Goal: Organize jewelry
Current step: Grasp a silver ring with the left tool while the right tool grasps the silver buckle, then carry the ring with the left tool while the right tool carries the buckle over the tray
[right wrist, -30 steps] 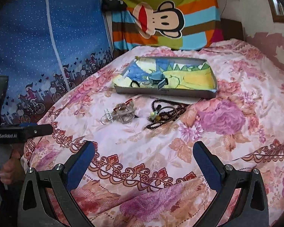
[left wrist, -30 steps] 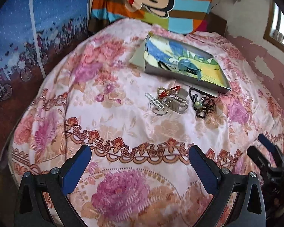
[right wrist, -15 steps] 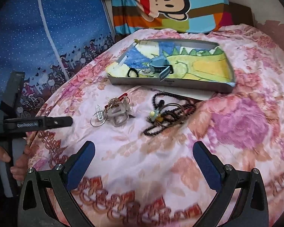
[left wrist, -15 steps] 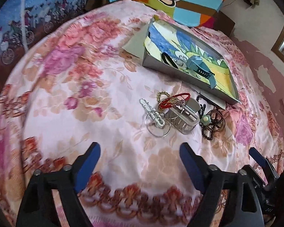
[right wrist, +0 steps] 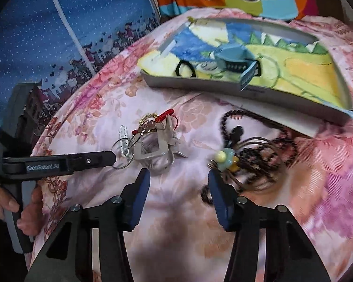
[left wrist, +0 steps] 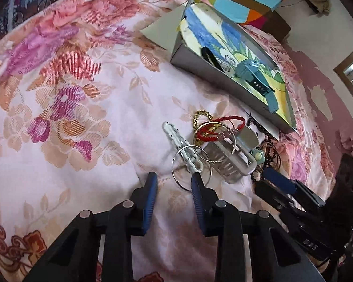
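Note:
A jewelry pile lies on the floral bedspread. It holds a silver ring (left wrist: 190, 168), a white hair clip (left wrist: 180, 144), a grey claw clip (left wrist: 228, 164), a red cord bracelet (left wrist: 215, 129) and a gold chain (left wrist: 201, 115). My left gripper (left wrist: 174, 183) is open and low, its right finger touching the ring's near edge. My right gripper (right wrist: 178, 185) is open, just short of the claw clip (right wrist: 157, 150) and a flower hair tie (right wrist: 226, 159) tangled with dark beads (right wrist: 261, 159). The left gripper (right wrist: 113, 157) reaches the ring from the left.
A shallow grey tray (right wrist: 200, 84) with a painted liner lies beyond the pile, holding a blue watch (right wrist: 233, 56) and a black hair tie (right wrist: 186, 69). A person's hand (right wrist: 2, 204) holds the left gripper's handle. A blue printed curtain hangs at the left.
Both grippers have moved forward and down to the jewelry pile, and both pairs of fingers have narrowed. The jewelry has not moved.

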Demonstrator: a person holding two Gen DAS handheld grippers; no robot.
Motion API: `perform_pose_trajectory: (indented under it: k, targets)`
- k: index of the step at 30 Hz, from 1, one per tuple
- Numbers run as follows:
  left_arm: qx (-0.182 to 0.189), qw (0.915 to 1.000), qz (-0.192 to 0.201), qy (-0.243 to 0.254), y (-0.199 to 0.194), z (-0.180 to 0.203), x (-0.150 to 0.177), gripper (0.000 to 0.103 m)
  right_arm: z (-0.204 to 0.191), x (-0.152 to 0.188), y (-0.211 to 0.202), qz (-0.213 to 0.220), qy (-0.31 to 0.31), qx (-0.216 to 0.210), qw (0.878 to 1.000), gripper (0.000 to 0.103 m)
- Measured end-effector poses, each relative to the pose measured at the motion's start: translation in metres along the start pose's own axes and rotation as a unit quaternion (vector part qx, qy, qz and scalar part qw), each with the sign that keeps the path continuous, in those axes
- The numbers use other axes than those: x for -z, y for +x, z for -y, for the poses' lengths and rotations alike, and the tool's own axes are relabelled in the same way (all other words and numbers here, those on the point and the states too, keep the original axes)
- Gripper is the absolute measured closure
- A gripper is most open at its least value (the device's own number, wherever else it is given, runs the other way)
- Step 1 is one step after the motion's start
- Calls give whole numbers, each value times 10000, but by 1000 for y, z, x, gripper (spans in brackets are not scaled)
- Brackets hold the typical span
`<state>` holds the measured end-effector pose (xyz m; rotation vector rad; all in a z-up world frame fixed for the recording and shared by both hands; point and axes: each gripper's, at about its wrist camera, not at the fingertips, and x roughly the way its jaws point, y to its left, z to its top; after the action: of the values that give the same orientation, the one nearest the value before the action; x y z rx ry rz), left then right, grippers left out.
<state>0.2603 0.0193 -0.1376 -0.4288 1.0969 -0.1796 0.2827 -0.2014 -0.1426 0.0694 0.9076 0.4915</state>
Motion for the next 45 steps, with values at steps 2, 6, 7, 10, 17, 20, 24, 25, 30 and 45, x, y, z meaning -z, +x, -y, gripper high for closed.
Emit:
perform_pose_trajectory:
  k: [2, 6, 7, 10, 17, 20, 24, 25, 30, 45]
  targets:
    - [34, 10000, -17, -14, 2, -1, -2, 75, -1, -2, 10, -84, 46, -38, 9999, 64]
    - [48, 10000, -74, 20, 9, 0, -5, 83, 0, -4, 21, -174, 155, -133, 9996, 64]
    - [44, 9999, -92, 22, 10, -1, -6, 88, 0, -5, 23, -174, 178, -139, 9996, 66]
    - [98, 9998, -161, -66, 14, -5, -6, 96, 0, -9, 27, -134, 268, -183, 9994, 75]
    - [215, 9995, -105, -216, 12, -8, -3, 100, -2, -11, 32, -85, 373, -286, 9989, 88]
    - [197, 9994, -23, -294, 7, -12, -1, 100, 1, -9, 27, 4, 472, -332, 9983, 95]
    - [177, 9994, 82, -298, 1, -10, 3, 100, -1, -5, 12, 185, 418, -239, 9987, 98]
    - [187, 9993, 105, -294, -1, -9, 4, 100, -1, -4, 8, 226, 401, -211, 9987, 99]
    - [211, 9995, 209, -138, -12, 0, 12, 100, 1, 5, -15, 440, 345, 46, 9984, 99]
    - [351, 9977, 552, 156, -39, 24, 32, 101, 16, 33, -79, 1067, 512, 446, 9920, 99]
